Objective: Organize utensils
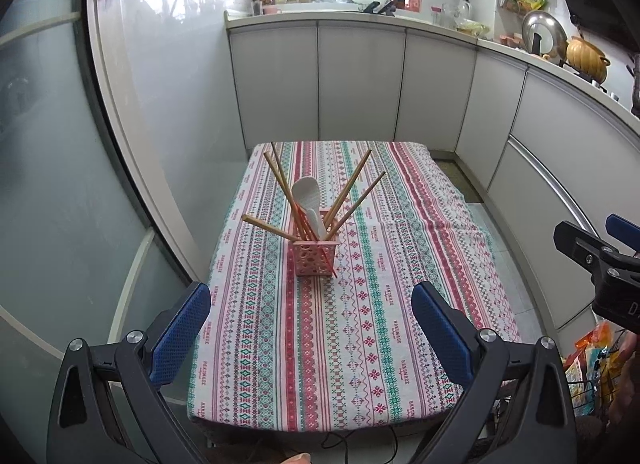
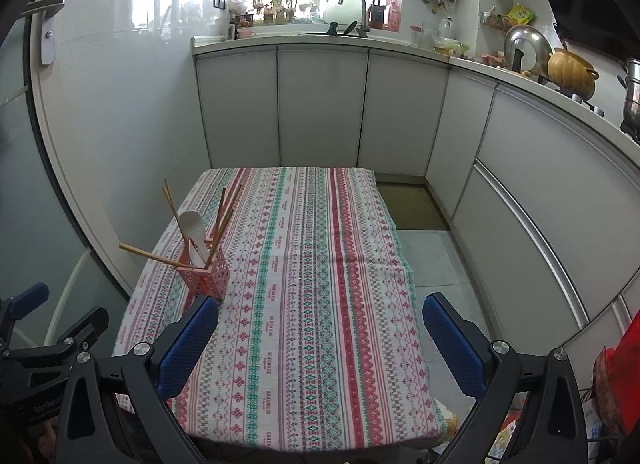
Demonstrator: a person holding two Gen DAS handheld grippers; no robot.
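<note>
1. Step in hand: the sorting looks finished. The chopsticks (image 1: 280, 188) and the white spoon (image 1: 306, 194) all stand in the pink holder (image 1: 314, 258), which sits upright on the table (image 1: 400, 304), left of the middle; nothing loose shows on the cloth.
2. The left gripper (image 1: 311, 328) is wide open and empty, held back over the near table edge, well apart from the holder.
3. The right gripper (image 2: 320, 338) is likewise wide open and empty.
4. Next move, as I judge it: none on the utensils unless one lies out of view; a tidy-up would call for nudging the low-leaning chopstick upright.
5. The left view faces the holder squarely and catches the right gripper at its right edge.
6. The right view sees the holder from the side, near its left pad (image 2: 188, 344); possibly one chopstick hangs outside the basket, but that is hard to tell.
</note>
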